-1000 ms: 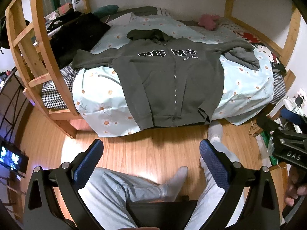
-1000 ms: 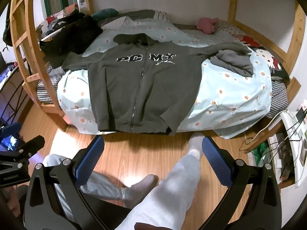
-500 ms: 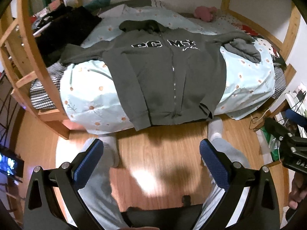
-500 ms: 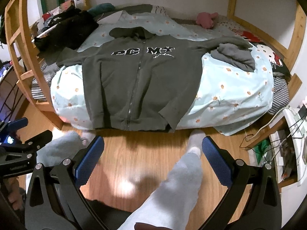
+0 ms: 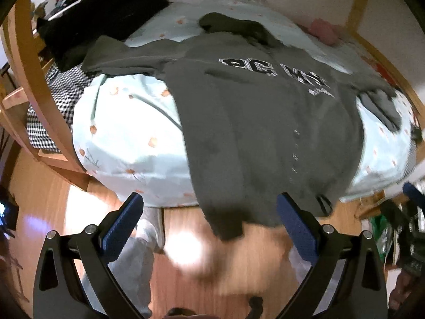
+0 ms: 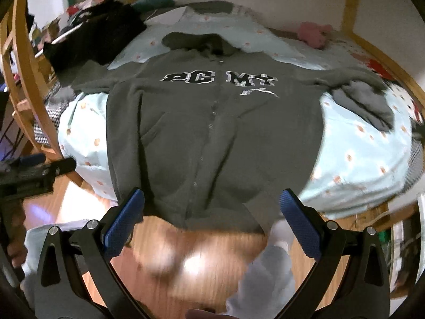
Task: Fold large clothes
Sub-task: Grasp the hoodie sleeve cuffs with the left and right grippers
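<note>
A dark grey zip hoodie [image 5: 265, 133] with black and white letters lies spread face up on the bed, its hem hanging over the near edge; it also shows in the right wrist view [image 6: 212, 143]. One sleeve stretches left, the other is bunched at the right [image 6: 366, 103]. My left gripper [image 5: 209, 223] is open and empty above the floor, just short of the hem. My right gripper [image 6: 212, 220] is open and empty, also just short of the hem. Both views are blurred.
The bed has a light blue flowered cover [image 5: 127, 138] and a wooden frame with a ladder [image 5: 29, 61] at the left. Black clothes [image 6: 95, 37] are piled at the back left. A pink toy [image 6: 313, 34] lies at the back. My legs stand on the wooden floor [image 6: 164, 244].
Both grippers have moved forward towards the bed, so the hoodie looks much larger and nearer. My legs have shifted from sitting to stepping. Both grippers stay open.
</note>
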